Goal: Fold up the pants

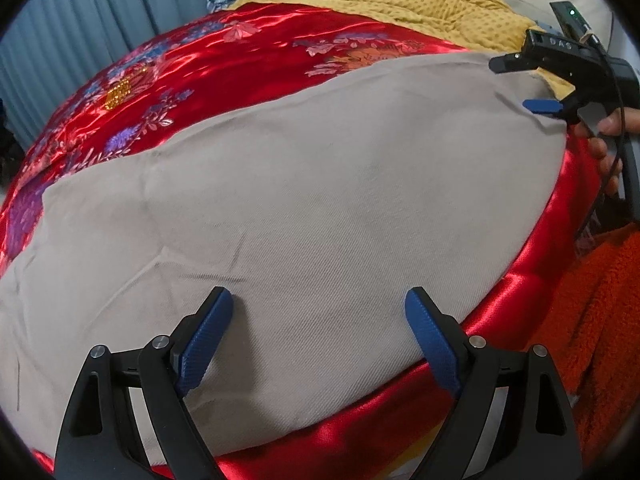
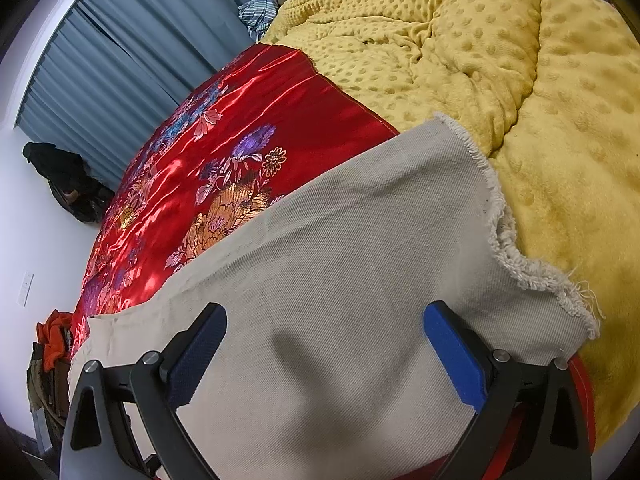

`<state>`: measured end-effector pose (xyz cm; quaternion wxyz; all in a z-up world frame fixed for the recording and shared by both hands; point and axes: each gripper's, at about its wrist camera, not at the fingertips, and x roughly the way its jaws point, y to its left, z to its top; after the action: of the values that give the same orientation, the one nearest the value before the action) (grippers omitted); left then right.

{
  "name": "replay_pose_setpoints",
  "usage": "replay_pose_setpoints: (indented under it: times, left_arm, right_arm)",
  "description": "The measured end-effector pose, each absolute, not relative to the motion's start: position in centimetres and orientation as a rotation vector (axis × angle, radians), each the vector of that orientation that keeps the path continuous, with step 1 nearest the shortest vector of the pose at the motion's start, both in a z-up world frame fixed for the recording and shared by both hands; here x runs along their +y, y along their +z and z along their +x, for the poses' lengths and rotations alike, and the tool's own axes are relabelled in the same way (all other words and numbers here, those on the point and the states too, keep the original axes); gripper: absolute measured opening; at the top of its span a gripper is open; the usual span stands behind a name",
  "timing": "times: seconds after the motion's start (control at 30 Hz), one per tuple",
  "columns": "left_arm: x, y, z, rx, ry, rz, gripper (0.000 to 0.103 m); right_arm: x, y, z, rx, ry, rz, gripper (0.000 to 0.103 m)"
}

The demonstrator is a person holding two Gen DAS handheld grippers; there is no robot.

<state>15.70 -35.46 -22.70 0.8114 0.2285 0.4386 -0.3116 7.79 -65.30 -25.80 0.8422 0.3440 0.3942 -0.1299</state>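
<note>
I have the beige twill pants (image 1: pixel 304 184) lying flat along the near edge of the bed, on top of the red satin bedspread with embroidered flowers (image 1: pixel 224 60). Their frayed hem (image 2: pixel 516 256) reaches over onto the mustard dotted fleece blanket (image 2: pixel 500 60) that covers the bed's far right part. Laid out like this, the cloth gives me a long smooth panel to work from.

My left gripper (image 1: pixel 320 320) hangs above the pants near the bed's front edge with its blue pads spread wide and nothing between them. The cloth under it is lying undisturbed, so I judge it is not gripping anything.

My right gripper (image 2: pixel 324 332) sits over the hem end, its fingers also wide apart, with fabric below but not pinched. From the left wrist view I see that same gripper at the pants' far right corner, with my hand (image 1: pixel 608 140) on its handle.

Both tools stand at opposite ends of the garment, which I take as lining up to catch one end and carry it over the other. An orange fuzzy cloth (image 1: pixel 592 300) hangs off the bed's side, clear of the pants.
</note>
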Motion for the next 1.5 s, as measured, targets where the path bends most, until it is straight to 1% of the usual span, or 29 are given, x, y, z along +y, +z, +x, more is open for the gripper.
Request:
replay_pose_setpoints:
  times: [0.07, 0.1, 0.23, 0.3, 0.37, 0.4, 0.5, 0.6, 0.67, 0.8, 0.87, 0.9, 0.97, 1.03, 1.07, 1.13, 1.23, 1.33, 1.43, 1.5]
  left_arm:
    - [-35.5, -22.8, 15.7, 0.934, -0.660, 0.490, 0.089]
    - [-35.5, -22.9, 15.6, 0.935, -0.659, 0.492, 0.089]
    - [-35.5, -22.8, 15.8, 0.948, -0.662, 0.494, 0.089]
    - [-35.5, -22.8, 15.9, 0.957, -0.664, 0.492, 0.089]
    - [-35.4, -22.9, 15.8, 0.953, -0.664, 0.489, 0.089]
    - [-35.4, -22.9, 15.8, 0.951, -0.663, 0.487, 0.089]
    - [-35.5, -22.9, 15.8, 0.953, -0.663, 0.482, 0.090]
    - [-35.5, -22.9, 15.9, 0.958, -0.663, 0.478, 0.090]
    - [-35.5, -22.9, 15.9, 0.960, -0.663, 0.478, 0.090]
    - [-35.5, -22.8, 15.9, 0.962, -0.662, 0.477, 0.090]
    - [-35.5, -22.9, 15.8, 0.956, -0.659, 0.476, 0.090]
    - [-35.5, -22.9, 15.8, 0.953, -0.658, 0.476, 0.090]
    - [-35.5, -23.0, 15.7, 0.946, -0.657, 0.479, 0.090]
    - [-35.5, -23.1, 15.7, 0.940, -0.657, 0.481, 0.090]
    - [-35.5, -23.1, 15.7, 0.942, -0.659, 0.481, 0.090]
    - [-35.3, -22.7, 16.1, 0.966, -0.670, 0.473, 0.090]
    - [-33.7, -20.6, 17.1, 1.029, -0.679, 0.380, 0.088]
    - [-29.5, -17.3, 18.2, 1.026, -0.672, 0.224, 0.088]
    - [-23.2, -14.4, 19.5, 0.988, -0.598, 0.114, 0.089]
    - [-19.2, -13.4, 20.1, 0.968, -0.534, 0.058, 0.089]
  right_arm:
    - [-65.6, -25.2, 7.4, 0.803, -0.273, 0.755, 0.098]
    - [-66.1, -24.4, 6.7, 0.753, -0.277, 0.780, 0.098]
    - [-69.0, -21.2, 0.3, 0.400, -0.350, 0.915, 0.097]
    - [-70.9, -21.6, -2.7, 0.314, -0.357, 1.049, 0.097]
    - [-72.1, -22.1, -4.4, 0.334, -0.319, 1.151, 0.094]
    - [-72.3, -22.2, -5.0, 0.361, -0.294, 1.180, 0.090]
    - [-71.3, -22.5, -4.9, 0.506, -0.183, 1.246, 0.089]
    - [-70.5, -23.9, -3.5, 0.662, -0.153, 1.286, 0.084]
    - [-70.4, -24.9, -2.4, 0.747, -0.202, 1.259, 0.080]
    - [-70.6, -26.7, -1.3, 0.831, -0.279, 1.236, 0.073]
    - [-70.9, -27.6, -0.8, 0.834, -0.290, 1.244, 0.072]
    - [-70.9, -28.1, -0.8, 0.827, -0.289, 1.254, 0.069]
    - [-71.1, -28.2, -0.4, 0.788, -0.273, 1.251, 0.053]
    - [-71.2, -27.6, -0.3, 0.760, -0.281, 1.214, 0.008]
    - [-71.0, -27.2, -0.4, 0.755, -0.278, 1.193, 0.008]
    - [-69.8, -24.5, -0.1, 0.732, -0.283, 1.068, 0.008]
    - [-67.0, -18.4, -0.1, 0.652, -0.221, 0.909, 0.008]
    - [-62.5, -11.4, 0.7, 0.578, -0.106, 0.756, 0.008]
    - [-56.8, -5.8, 2.2, 0.537, 0.005, 0.604, 0.008]
    - [-51.5, -2.6, 4.2, 0.519, 0.102, 0.505, 0.008]
